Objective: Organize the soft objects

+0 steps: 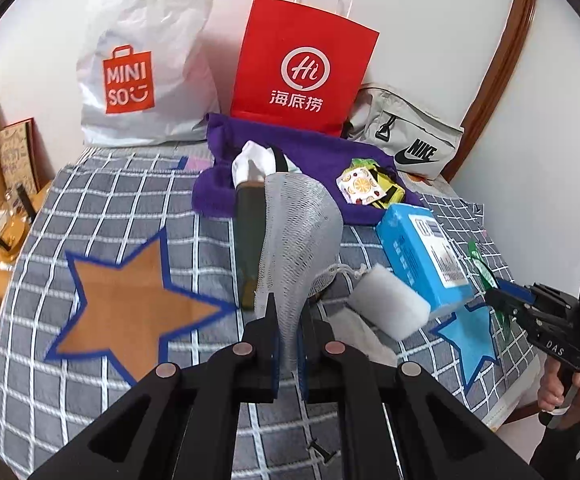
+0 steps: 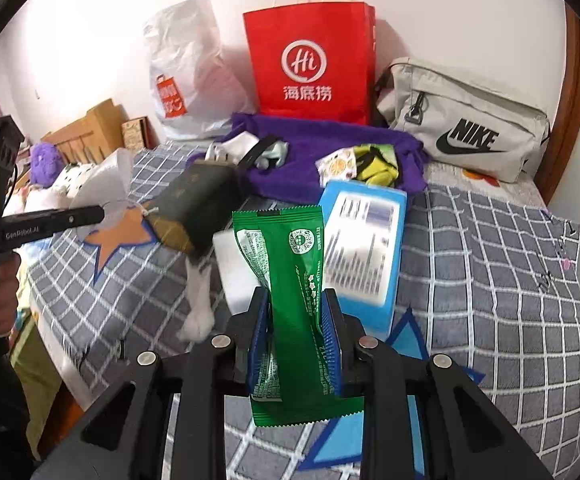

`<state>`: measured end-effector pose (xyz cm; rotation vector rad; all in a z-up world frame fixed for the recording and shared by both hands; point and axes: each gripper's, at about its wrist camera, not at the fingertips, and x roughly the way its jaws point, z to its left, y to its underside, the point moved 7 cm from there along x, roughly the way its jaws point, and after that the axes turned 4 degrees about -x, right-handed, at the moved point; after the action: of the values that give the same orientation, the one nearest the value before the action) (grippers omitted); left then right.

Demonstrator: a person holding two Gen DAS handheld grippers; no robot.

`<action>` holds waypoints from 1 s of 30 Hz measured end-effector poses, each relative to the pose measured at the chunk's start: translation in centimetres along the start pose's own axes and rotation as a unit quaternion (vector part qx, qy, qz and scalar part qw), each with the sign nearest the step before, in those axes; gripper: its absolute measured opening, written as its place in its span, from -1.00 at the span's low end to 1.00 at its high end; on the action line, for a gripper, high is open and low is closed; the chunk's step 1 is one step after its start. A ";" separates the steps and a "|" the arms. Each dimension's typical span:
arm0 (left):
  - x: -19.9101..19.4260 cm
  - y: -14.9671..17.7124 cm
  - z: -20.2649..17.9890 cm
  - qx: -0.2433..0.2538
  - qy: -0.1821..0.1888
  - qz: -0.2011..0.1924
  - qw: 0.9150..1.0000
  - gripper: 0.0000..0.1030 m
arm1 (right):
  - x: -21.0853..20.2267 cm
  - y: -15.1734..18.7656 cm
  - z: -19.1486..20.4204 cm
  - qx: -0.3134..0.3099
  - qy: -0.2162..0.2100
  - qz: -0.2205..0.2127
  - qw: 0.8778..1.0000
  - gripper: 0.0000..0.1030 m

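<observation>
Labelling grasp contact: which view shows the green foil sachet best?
Right wrist view: the green foil sachet stands upright, pinched between the right tool's blue pads, with its printed face and both crimped ends visible. In the left wrist view only a thin green sliver shows edge-on at the right tool's tip, far right.

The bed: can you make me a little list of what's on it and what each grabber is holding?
Surface: bed cover, grey checks with stars
Left gripper: shut on a white mesh bag with a dark box hanging inside
Right gripper: shut on a green packet
Against the wall: white shopping bag, red paper bag, grey pouch
On the purple towel: white cloth, small snack packets
Near the grippers: blue box, white sponge
</observation>
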<state>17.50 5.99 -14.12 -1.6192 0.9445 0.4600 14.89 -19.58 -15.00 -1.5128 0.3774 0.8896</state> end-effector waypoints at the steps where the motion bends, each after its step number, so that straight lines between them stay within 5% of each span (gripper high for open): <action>1: 0.1 -0.4 0.1 0.002 0.003 0.001 1.000 -0.87 | 0.1 -0.3 0.1 0.003 0.004 -0.001 1.000 -0.49; 17: 3.4 -4.5 -0.2 0.021 0.043 0.020 0.999 -0.87 | 1.1 -3.1 -0.5 0.044 0.030 -0.017 0.998 -0.49; 30: 4.1 -6.7 -1.9 -0.026 -0.008 -0.006 1.000 -0.87 | 1.9 -6.7 -3.3 0.013 0.006 -0.024 1.000 -0.49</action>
<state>24.77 3.02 -12.35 -1.6642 0.9157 0.4919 21.79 -21.06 -11.95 -1.4971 0.3591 0.8356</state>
